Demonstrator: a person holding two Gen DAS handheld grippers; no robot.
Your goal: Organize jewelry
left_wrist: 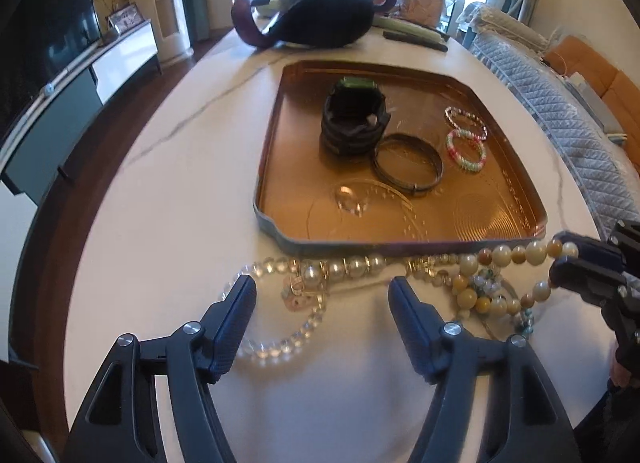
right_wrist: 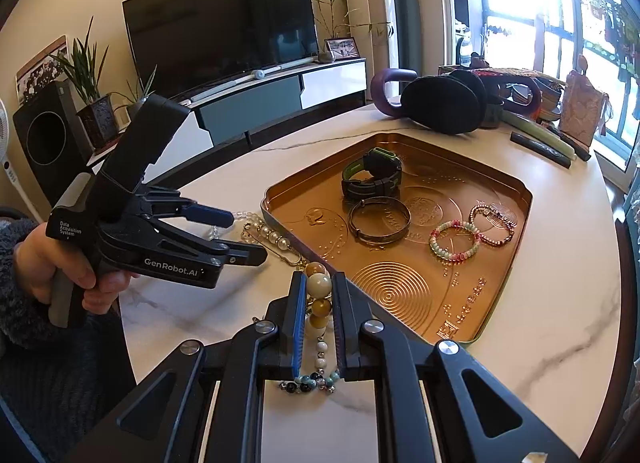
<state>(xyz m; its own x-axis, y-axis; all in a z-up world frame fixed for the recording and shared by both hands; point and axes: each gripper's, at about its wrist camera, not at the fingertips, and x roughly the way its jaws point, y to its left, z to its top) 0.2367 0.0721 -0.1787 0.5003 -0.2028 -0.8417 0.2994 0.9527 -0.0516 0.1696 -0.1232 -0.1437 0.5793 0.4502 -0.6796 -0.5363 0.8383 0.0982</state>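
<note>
So closest to the camera, bottom centre of the right wrist view, the right gripper (right_wrist: 316,299) is clamped onto a strand of big cream and amber beads (right_wrist: 319,295), probably to pull that one free, since the rest of it is knotted up with other stuff on the table (left_wrist: 160,183).

In the left wrist view the left gripper (left_wrist: 322,293) sits at the bottom with its jaws spread and nothing between them, poised over the tangle in the lower middle: a clear bead strand (left_wrist: 276,347) and a pearl piece (left_wrist: 344,265). My guess is it's there to pin or pick something while the other side pulls.

Just past the pile is the copper tray (left_wrist: 272,167), mid frame. Inside it: a black watch (left_wrist: 354,119), a dark metal bangle (left_wrist: 408,167), and two small beaded bracelets, a pink-green one (left_wrist: 466,151) and a thinner one (left_wrist: 466,121), on its right side. They're spaced out, so that looks like the sorted spot.
</note>
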